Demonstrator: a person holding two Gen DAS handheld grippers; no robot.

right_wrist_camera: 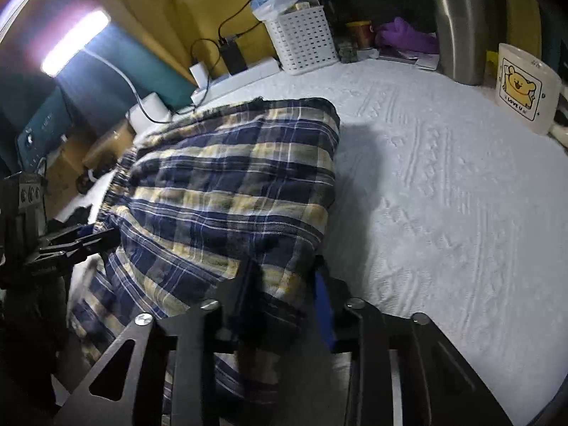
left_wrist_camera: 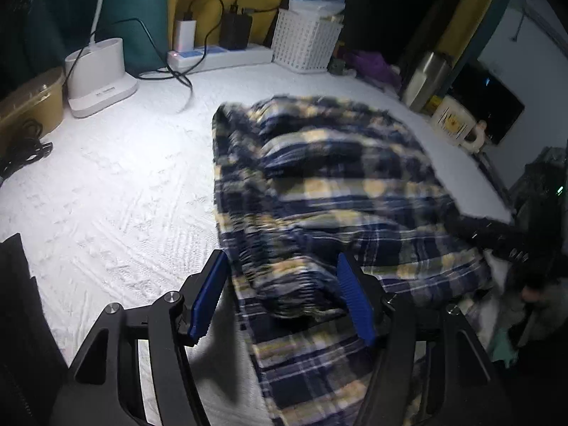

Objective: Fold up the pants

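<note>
The plaid pants (left_wrist_camera: 319, 184) lie bunched on the white surface (left_wrist_camera: 106, 195), in front of the white basket (left_wrist_camera: 307, 41). Left claw (left_wrist_camera: 280, 298) gapes wide around a fabric ridge; right claw (right_wrist_camera: 284, 305) pinches the pants' edge, likely to carry a fold.

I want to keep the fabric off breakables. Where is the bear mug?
The bear mug stands at the far right edge of the white bedspread in the right wrist view, beside the steel flask, clear of the pants.
</note>
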